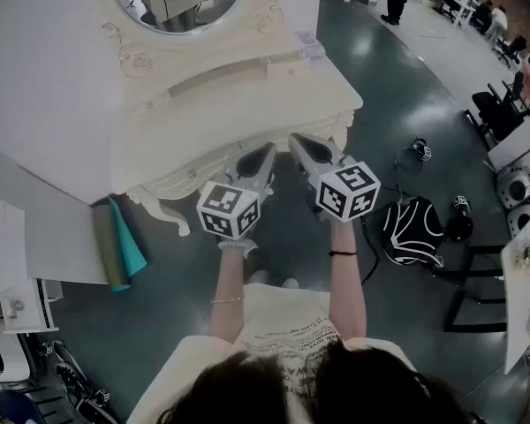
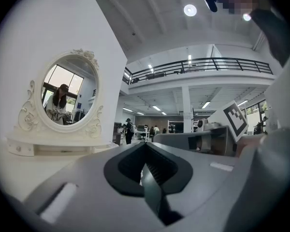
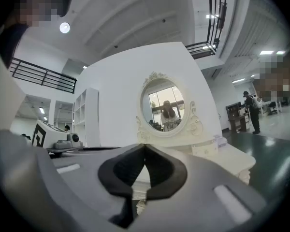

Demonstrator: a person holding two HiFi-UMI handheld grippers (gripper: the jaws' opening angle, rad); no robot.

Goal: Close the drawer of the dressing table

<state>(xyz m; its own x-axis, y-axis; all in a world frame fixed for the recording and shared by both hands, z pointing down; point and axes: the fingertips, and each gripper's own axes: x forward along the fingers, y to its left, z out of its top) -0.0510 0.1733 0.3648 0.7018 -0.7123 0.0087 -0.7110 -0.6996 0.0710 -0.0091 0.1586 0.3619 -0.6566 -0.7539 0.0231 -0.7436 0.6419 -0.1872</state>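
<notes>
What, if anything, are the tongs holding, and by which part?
Nothing. The left tongs and right tongs are both shut and empty, with their tips near the front edge of the table.

My left claw (image 1: pixel 267 154) and right claw (image 1: pixel 296 141) hang close side by side at the dressing table's (image 1: pixel 274 104) front edge, with only a narrow gap between them. Left of the table a white partition (image 1: pixel 44 78) and leaning teal boards (image 1: pixel 124 246) block the way. Right of it the floor (image 1: pixel 406 104) lies open, with a black bag (image 1: pixel 412 230) nearer me.
</notes>
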